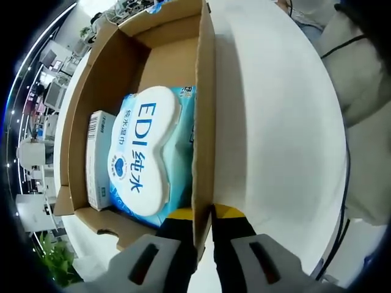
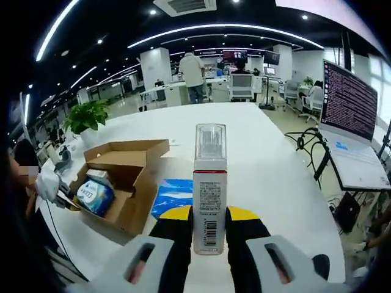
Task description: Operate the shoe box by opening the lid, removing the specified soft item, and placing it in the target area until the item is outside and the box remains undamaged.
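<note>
The open cardboard shoe box (image 1: 204,122) lies on the white table (image 1: 275,122). Inside it lies a blue wet-wipe pack (image 1: 143,152) with a white lid, and beside that a small white carton (image 1: 98,159). My left gripper (image 1: 204,235) is shut on the box's side wall, one jaw inside and one outside. In the right gripper view my right gripper (image 2: 209,229) is shut on an upright white bottle (image 2: 209,183) with a clear cap, held above the table. The box (image 2: 137,168) stands to the left of it, with the wipe pack (image 2: 95,196) inside.
A flat blue packet (image 2: 174,194) lies on the table (image 2: 269,159) just right of the box. A laptop (image 2: 360,165), a monitor (image 2: 351,97) and cables (image 2: 305,143) occupy the right side. A person sits at the left edge, behind the box. A potted plant (image 2: 88,116) stands far left.
</note>
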Tool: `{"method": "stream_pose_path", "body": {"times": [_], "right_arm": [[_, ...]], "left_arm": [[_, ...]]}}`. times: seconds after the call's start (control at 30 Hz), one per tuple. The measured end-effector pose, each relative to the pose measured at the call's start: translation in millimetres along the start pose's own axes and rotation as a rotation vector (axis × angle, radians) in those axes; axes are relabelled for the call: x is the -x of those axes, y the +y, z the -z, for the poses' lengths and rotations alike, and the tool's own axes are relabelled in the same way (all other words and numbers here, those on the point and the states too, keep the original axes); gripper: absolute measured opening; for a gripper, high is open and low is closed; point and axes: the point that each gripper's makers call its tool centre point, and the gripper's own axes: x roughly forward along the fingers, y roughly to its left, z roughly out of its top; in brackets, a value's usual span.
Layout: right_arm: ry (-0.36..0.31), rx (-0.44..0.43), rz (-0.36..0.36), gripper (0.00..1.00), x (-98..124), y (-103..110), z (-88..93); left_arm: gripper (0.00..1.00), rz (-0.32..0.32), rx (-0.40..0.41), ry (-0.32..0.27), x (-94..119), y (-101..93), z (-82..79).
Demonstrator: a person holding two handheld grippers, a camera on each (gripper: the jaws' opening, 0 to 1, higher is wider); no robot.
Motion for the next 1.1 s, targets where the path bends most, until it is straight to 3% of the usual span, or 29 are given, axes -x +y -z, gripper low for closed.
{"method": "stream_pose_path", "body": {"times": [0.33,0.97,1.1], "right_arm": [[0.026,0.015,0.046,0.17,3.5,-27.1,2.9],[0.101,0.056,0.048,0.17,-18.7,-39.6,13.7],[0.127,0.028,0.046,0.17,-28.1,-45.6,18.8]], "left_arm": [[0.06,-0.003,0.001,0.0,-0.2,0.3,0.1],[0.06,-0.001,0.002,0.001,0.5,0.0,-0.1],[0.06,0.001,0.003,0.002,0.3,0.1,0.0]]}}
